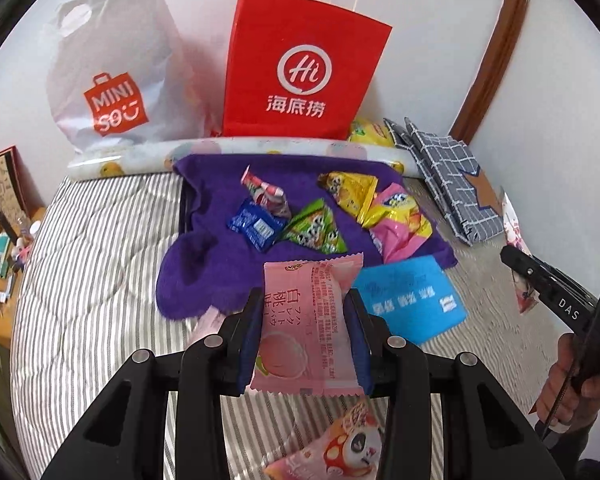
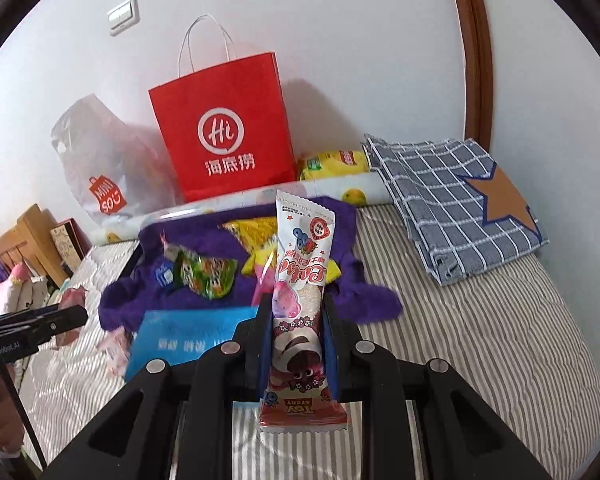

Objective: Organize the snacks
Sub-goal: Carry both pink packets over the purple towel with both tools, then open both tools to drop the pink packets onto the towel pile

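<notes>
Left tool (image 1: 306, 336) pinches a flat pink peach-printed snack packet (image 1: 308, 320) across its width, held clear above the grey-and-white striped bed cover (image 1: 100, 260). The right tool (image 2: 296, 340) is pressed tight on a tall, slim pink-and-white wrapper (image 2: 300, 292) held upright, also off the bed.

Risks, as a judgement: both wrappers are slick and gripped only at the lower half, so a quick swing could let one slide out or flop over. The slim wrapper stands tall and may catch the rim of a bag if lowered carelessly.

More loose snacks wait on a purple fleece cloth (image 1: 220, 248): a green triangular packet (image 1: 316, 228), a blue foil packet (image 1: 256, 224), a yellow packet (image 1: 352, 192).

Readable writing: the red paper carrier bag (image 1: 300, 68) shows "Hi" above Chinese characters; the white plastic bag (image 1: 112, 72) reads "MINISO"; the slim wrapper bears "TOY STORY" upside down. The peach packet carries Japanese-style script, too small to read.
</notes>
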The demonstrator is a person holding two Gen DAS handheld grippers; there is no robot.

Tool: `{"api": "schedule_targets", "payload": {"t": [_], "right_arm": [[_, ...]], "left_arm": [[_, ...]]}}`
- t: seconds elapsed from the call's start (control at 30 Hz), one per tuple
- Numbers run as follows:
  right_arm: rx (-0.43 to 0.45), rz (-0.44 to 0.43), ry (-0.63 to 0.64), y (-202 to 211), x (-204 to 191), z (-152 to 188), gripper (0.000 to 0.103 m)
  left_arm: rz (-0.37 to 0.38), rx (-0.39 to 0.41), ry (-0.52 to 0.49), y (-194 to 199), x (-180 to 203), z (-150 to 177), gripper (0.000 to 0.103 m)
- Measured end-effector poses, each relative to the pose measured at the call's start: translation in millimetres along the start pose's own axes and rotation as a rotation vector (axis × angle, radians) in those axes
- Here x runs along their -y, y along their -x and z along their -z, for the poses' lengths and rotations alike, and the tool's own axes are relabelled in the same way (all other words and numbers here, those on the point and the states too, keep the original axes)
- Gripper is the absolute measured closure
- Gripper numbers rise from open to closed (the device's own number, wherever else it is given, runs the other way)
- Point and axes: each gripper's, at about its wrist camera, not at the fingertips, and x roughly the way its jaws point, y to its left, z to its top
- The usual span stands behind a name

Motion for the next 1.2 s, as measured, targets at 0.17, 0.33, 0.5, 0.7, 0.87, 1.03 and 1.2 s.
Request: {"api": "schedule_targets", "payload": {"t": [0.17, 0.33, 0.5, 0.7, 0.87, 1.03, 1.2], "right_arm": [[0.015, -0.012, -0.01, -12.5, -5.5, -21.1, 0.082], [0.027, -0.026, -0.003, -28.3, -13.4, -43.0, 0.082], [0.049, -0.047, 0.006, -41.7, -21.7, -66.1, 0.082], [0.065, -0.071, 0.008, -59.1, -31.4, -89.9, 0.082], [0.053, -0.101, 0.009, -81.7, -38.4, -101.1, 0.082], [-0.009, -0.124, 0.001, -114.6, -37.5, -92.1, 0.082], [-0.088, -0.158, -0.012, -138.9, -31.4, -81.6, 0.082]], "left_arm": [[0.013, 0.0, 0.008, -6.0, -3.4, -23.1, 0.063], [0.005, 0.016, 0.004, -8.5, -8.4, -43.7, 0.063], [-0.013, 0.044, 0.017, -9.8, -23.2, -69.3, 0.063], [-0.004, 0.067, 0.051, -16.7, -40.5, -100.2, 0.063], [0.002, 0.077, 0.079, -28.8, -54.0, -118.8, 0.063], [-0.017, 0.026, 0.095, -55.4, -69.3, -116.3, 0.063], [-0.009, -0.016, 0.143, -73.9, -83.4, -116.3, 0.063]]}}
